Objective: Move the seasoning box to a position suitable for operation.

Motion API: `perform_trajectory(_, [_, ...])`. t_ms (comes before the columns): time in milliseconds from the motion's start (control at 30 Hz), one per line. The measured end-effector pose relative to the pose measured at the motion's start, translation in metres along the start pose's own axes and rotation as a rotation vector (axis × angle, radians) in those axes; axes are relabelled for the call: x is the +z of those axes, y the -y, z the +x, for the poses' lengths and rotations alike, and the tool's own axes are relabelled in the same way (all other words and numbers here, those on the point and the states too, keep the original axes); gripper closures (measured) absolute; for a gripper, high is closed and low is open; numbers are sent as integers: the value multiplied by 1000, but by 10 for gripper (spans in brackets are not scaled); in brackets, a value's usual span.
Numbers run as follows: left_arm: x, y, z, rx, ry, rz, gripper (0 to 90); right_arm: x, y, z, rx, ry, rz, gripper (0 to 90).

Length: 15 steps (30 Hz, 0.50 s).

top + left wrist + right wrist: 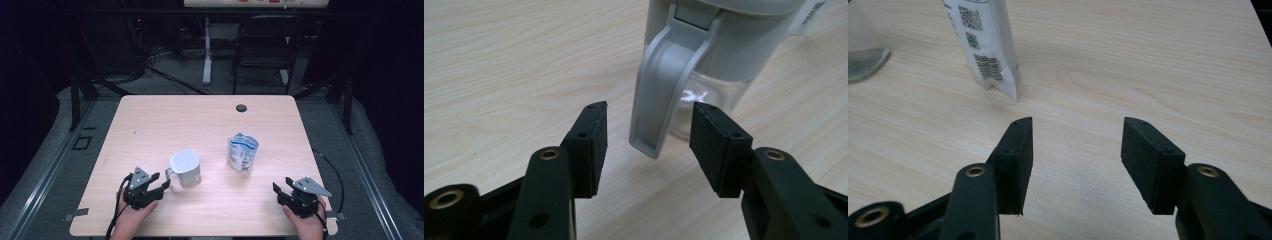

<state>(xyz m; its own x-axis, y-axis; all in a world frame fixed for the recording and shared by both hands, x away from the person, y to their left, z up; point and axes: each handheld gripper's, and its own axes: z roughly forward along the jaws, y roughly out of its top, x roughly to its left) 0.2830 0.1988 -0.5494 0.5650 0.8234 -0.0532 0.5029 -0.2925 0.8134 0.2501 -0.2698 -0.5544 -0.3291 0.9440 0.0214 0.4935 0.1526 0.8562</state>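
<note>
A clear jug with a white-grey lid and handle (185, 168) stands near the table's front middle. Its grey handle (663, 85) hangs just beyond my left gripper (649, 127), whose jaws stand open on either side of the handle's lower tip without touching it. In the high view the left gripper (164, 184) lies left of the jug. A white and blue pouch (242, 153) stands upright right of the jug. My right gripper (278, 190) rests open near the front right edge. The pouch (985, 45) is ahead and to the left of the right gripper (1077, 137).
The light wooden table (200, 120) has a dark cable hole (241, 108) near its far edge. A black chair (265, 45) and a white desk leg (207, 50) stand on the floor beyond. Cables trail from both grippers off the front edge.
</note>
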Motion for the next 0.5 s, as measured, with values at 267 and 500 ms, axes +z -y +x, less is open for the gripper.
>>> perform_trajectory(267, [16, -4, -4, -26, -30, -12, 532, 0, 0, 0, 10, 0, -11, 464])
perform_trajectory(500, [20, -6, -5, -45, -55, -30, 589, 0, 0, -1, 10, -2, -11, 459])
